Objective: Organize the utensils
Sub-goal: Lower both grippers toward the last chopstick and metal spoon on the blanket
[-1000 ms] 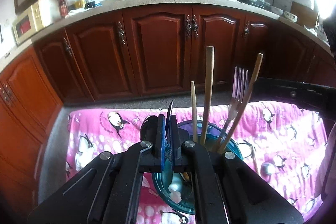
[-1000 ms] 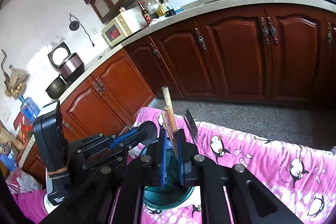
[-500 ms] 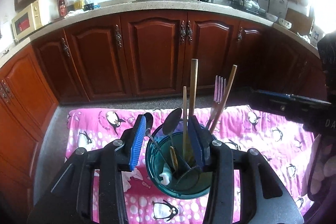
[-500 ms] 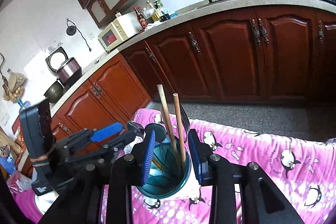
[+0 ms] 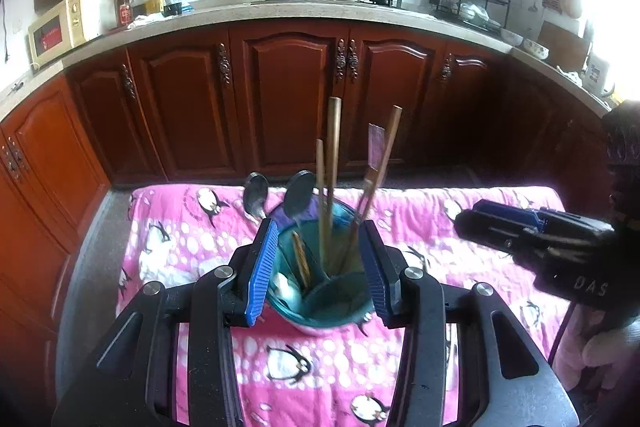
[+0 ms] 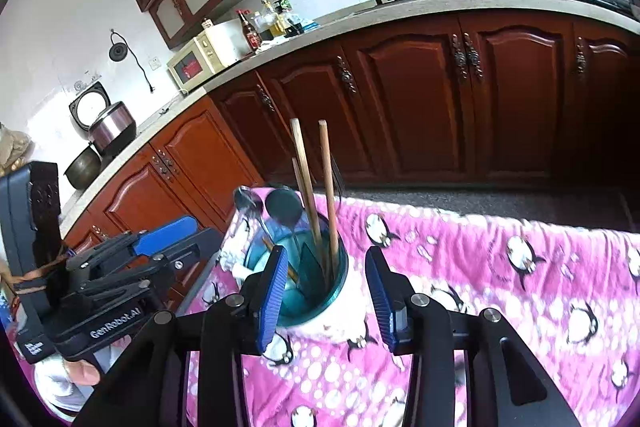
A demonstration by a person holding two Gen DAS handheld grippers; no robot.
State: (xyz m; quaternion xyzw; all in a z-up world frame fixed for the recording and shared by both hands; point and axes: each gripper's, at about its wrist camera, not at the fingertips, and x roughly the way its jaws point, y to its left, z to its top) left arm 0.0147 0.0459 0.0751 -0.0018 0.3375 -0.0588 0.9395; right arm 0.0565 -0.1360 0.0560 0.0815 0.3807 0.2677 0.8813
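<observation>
The teal holder [image 5: 320, 291] carries chopsticks [image 5: 332, 179], a fork [image 5: 374, 151] and two spoons [image 5: 276, 193]. Both the left tool [image 5: 318, 267] and right tool [image 6: 326, 291] gape empty around it. Bare pink cloth [image 6: 500, 267] stretches right.

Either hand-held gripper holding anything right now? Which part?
Nothing held. Left gripper and right gripper are both open, and the utensils stand free in the holder.

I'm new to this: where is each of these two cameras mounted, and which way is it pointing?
Left wrist: sits on the left gripper, looking forward and down at the utensil holder; its own open jaws show, plus the right gripper.
Right wrist: sits on the right gripper, facing the same holder; its open jaws show, plus the left gripper.
Shared: the holder, the pink penguin cloth, the wooden cabinets.
</observation>
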